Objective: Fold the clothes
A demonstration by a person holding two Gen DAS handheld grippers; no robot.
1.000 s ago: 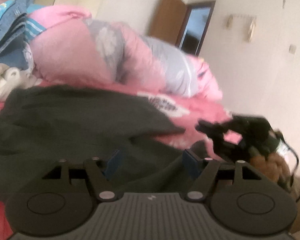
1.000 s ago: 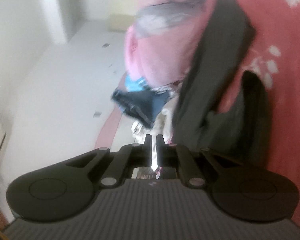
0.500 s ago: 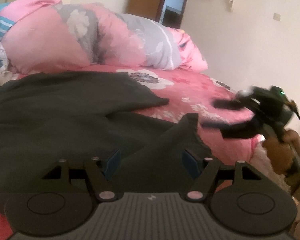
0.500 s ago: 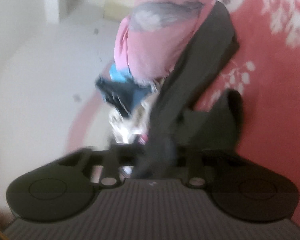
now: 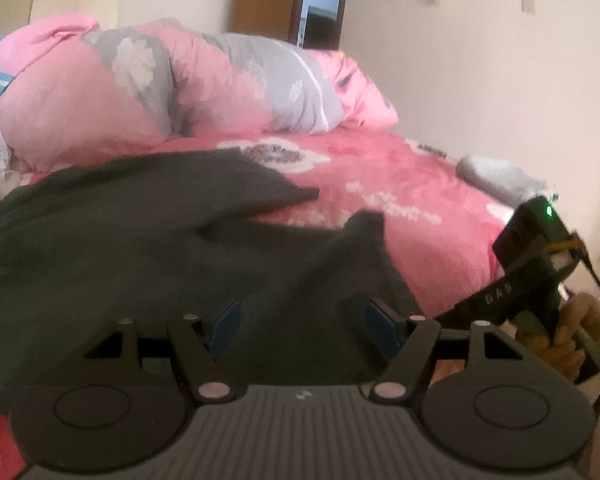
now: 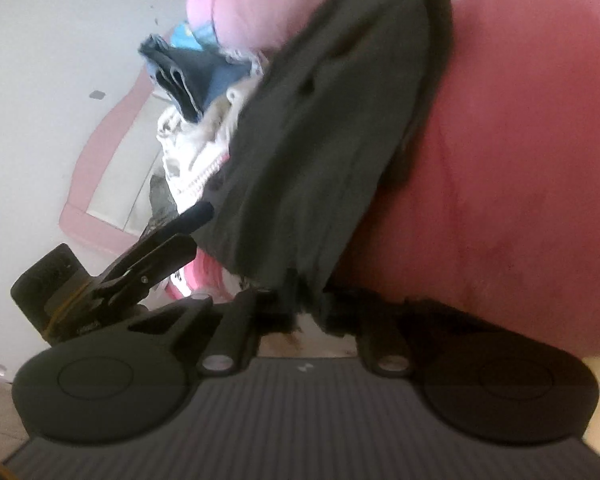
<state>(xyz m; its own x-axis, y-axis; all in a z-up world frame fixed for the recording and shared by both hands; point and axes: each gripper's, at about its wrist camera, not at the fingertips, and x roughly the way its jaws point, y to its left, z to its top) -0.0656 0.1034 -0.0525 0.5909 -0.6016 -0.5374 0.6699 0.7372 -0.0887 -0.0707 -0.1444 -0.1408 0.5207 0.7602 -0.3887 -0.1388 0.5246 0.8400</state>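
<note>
The left gripper [image 5: 300, 316] is hovering wide open over the dark grey garment [image 5: 120, 240]; the right gripper [image 6: 306, 312] is pinching its edge on the pink bedsheet [image 5: 400, 208]

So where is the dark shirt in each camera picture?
Left wrist view: the dark shirt fills the lower left, spread on the bed.
Right wrist view: it runs from top centre down to the right gripper, shut on its edge.
Shared landmark: the pink quilt, top left in the left view, top centre in the right.
</note>
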